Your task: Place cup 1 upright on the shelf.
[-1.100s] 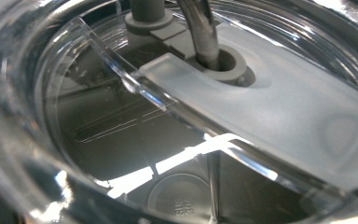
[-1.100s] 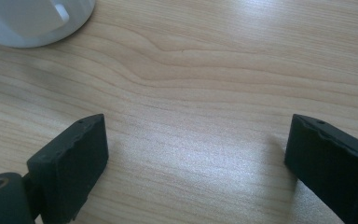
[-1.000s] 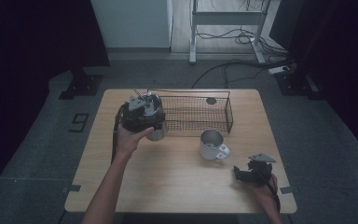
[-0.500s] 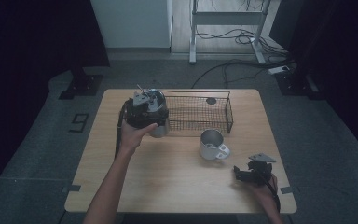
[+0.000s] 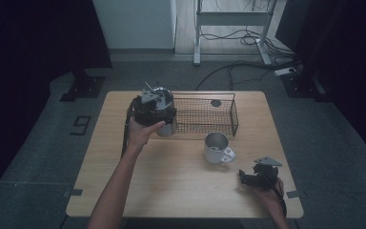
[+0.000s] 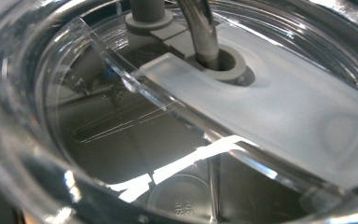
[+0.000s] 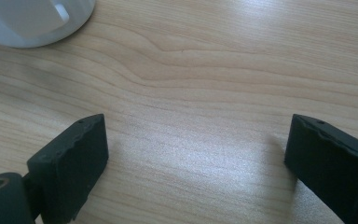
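Worktop [image 5: 171, 191]: light wood, rectangular, on a dark grey floor; it carries every item below.

Wire basket [image 5: 205, 114]: black mesh, rectangular, open-topped, at the far middle of the worktop. A small dark round piece [image 5: 216, 102] lies near its far wall.

Left tongs [image 5: 153, 106]: black body held in the person's left hand [image 5: 140, 133], raised at the basket's left end, directly over the steel tumbler. Whether the jaws are spread or pressed together cannot be told; the high view hides them behind the body, and the left gripper view looks past them.

Steel tumbler [image 5: 164, 125]: metal cup at the left end of the basket, outside it, just beneath the left tongs. The left gripper view looks straight down into it through a clear lid [image 6: 261, 116] with a frosted slider; a metal straw [image 6: 200, 28] passes through the lid's hole.

White mug [image 5: 217, 148]: handle toward the near right, standing just in front of the basket's right half; its base edge shows in the right gripper view [image 7: 32, 21].

Right tongs [image 5: 257, 175]: low at the near right corner of the worktop, in the person's right hand. Jaws spread wide with bare wood between them, pointing toward the mug, well short of it.
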A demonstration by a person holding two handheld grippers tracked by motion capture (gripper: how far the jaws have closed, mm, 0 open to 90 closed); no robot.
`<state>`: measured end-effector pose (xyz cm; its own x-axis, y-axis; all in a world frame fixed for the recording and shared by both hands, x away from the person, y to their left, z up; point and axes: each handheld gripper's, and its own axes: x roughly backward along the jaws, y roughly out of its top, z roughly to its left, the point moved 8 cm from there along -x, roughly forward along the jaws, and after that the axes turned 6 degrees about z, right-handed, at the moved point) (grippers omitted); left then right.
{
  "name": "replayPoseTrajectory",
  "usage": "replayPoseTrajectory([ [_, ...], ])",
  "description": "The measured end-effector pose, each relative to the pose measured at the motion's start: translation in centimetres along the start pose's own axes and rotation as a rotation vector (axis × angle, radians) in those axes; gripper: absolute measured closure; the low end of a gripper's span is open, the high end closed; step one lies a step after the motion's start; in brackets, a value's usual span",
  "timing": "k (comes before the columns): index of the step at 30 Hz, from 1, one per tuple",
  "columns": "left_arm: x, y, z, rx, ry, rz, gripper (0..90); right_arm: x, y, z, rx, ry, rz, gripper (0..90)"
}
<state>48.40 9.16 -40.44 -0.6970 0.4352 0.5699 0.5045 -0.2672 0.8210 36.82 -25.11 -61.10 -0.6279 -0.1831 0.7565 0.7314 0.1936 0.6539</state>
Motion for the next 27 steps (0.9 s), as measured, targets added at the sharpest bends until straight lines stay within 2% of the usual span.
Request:
replayPoseTrajectory([
  [15,-2.2,1.4,0.3,0.002,-0.004,0.013,4.0,0.0,0.0,0.0,-0.002,-0.002,-0.001,6.0],
  [27,-2.9,2.2,0.4,0.007,-0.003,0.012,4.0,0.0,0.0,0.0,-0.002,-0.002,0.000,6.0],
])
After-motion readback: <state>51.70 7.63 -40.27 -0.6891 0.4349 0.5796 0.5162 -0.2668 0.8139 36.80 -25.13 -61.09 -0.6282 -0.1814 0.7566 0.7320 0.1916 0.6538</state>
